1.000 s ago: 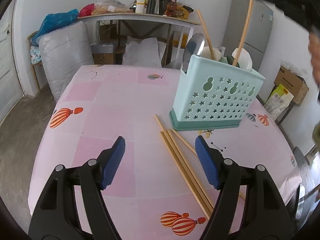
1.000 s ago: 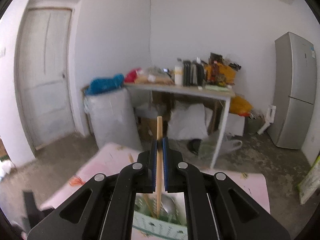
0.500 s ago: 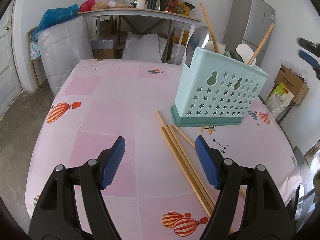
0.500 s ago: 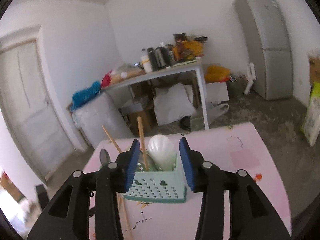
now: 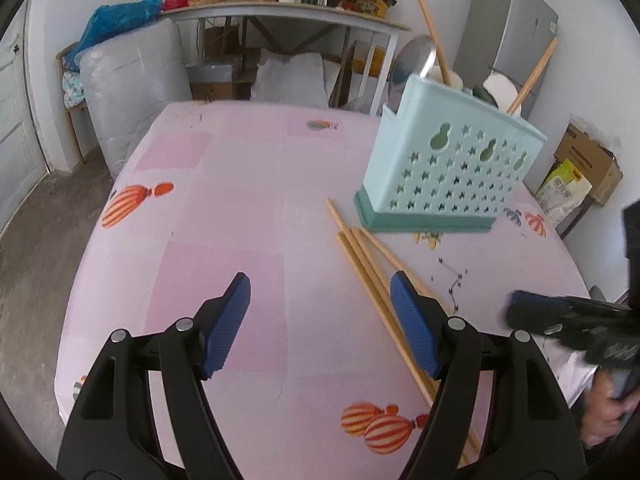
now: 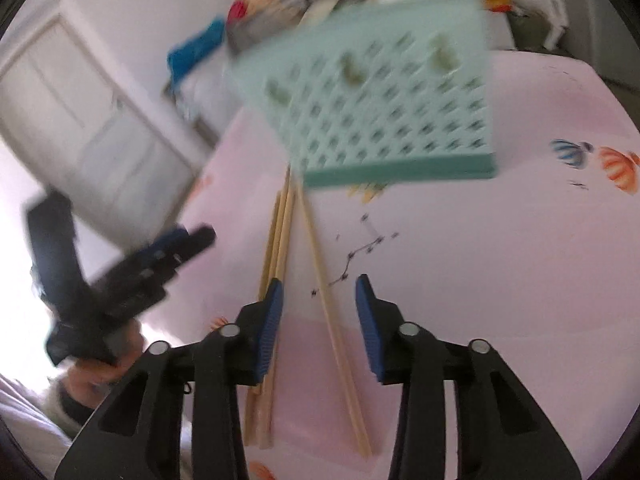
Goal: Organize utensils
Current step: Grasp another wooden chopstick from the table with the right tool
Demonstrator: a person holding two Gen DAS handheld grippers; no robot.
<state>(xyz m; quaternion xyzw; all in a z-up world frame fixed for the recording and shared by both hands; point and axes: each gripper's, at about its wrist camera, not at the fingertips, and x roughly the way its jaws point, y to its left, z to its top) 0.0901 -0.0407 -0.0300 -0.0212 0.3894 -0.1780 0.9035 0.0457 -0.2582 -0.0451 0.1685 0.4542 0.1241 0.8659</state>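
A: Where are the chopsticks?

B: A loose bunch lies flat on the pink desk, running from the foot of the holder toward six o'clock in the left wrist view. Two more chopsticks stand in the holder, tips sticking out toward twelve and one o'clock, next to a metal spoon and a white spoon.

A: And the holder itself?

B: Pale green, star-punched, upright on the desk at about two o'clock from the left claw.

A: The left claw's state?

B: Its blue pads stand wide apart over bare cloth with nothing between them; the bunch passes just beside the right-hand pad.

A: The right claw?

B: Its jaws are closing but apart. In its own blurred view one chopstick lies on the desk in the gap between the pads, untouched as far as I can tell, and the rest of the bunch runs under the left pad. The holder sits at twelve o'clock from it.
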